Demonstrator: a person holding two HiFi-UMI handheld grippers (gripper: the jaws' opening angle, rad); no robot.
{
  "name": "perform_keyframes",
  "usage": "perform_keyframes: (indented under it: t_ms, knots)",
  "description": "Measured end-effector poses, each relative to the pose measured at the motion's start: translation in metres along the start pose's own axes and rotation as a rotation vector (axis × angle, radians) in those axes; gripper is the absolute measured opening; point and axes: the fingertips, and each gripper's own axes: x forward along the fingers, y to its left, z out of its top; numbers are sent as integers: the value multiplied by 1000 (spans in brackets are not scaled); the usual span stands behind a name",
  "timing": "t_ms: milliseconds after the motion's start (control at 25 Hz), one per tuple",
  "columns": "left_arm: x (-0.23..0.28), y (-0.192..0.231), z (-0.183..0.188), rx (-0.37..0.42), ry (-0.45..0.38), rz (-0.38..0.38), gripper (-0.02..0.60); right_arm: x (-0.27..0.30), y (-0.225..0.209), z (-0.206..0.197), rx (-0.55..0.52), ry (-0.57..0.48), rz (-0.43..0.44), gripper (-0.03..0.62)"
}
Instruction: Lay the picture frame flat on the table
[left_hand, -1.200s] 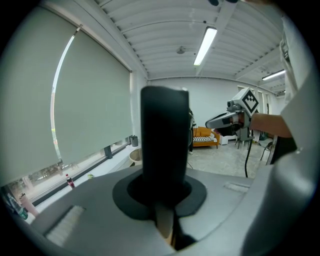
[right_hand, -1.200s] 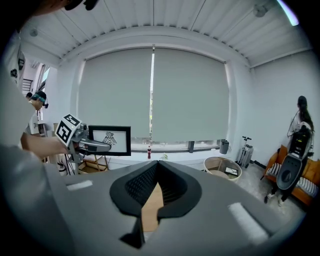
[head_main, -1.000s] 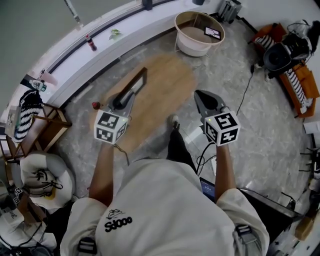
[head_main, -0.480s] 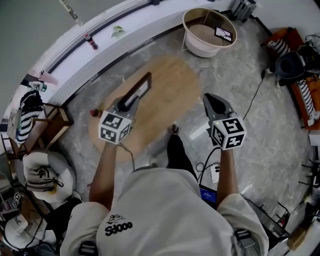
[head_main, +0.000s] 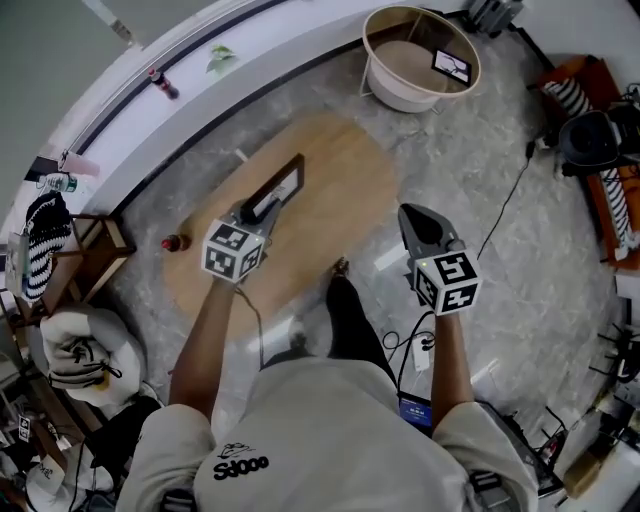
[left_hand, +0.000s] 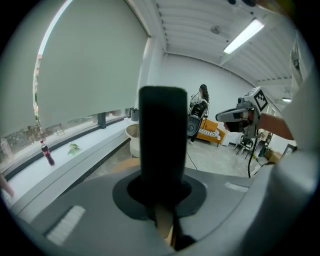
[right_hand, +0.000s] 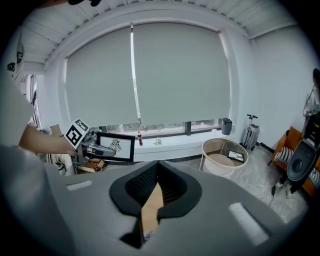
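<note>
Over the wooden table (head_main: 345, 165), the left gripper (head_main: 250, 213) clamps the picture frame (head_main: 278, 188) upright. It is best to lower one long edge onto the wood first, then tip the frame gently flat before letting go. The right gripper (head_main: 420, 225) is closed and empty.

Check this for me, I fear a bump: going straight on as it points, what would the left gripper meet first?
Probably the wooden table top: the left gripper, shut on the picture frame, tilts down over it, frame edge leading. Height unclear.
</note>
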Motion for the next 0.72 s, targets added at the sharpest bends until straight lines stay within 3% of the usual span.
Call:
perform_keyframes:
  t_ms: [360, 720]
  knots:
    - [79, 33, -36, -106, 76, -40, 20, 60, -36, -33, 23, 92, 34, 3]
    - [157, 38, -77, -242, 154, -63, 20, 105, -76, -74, 83, 160, 60, 3]
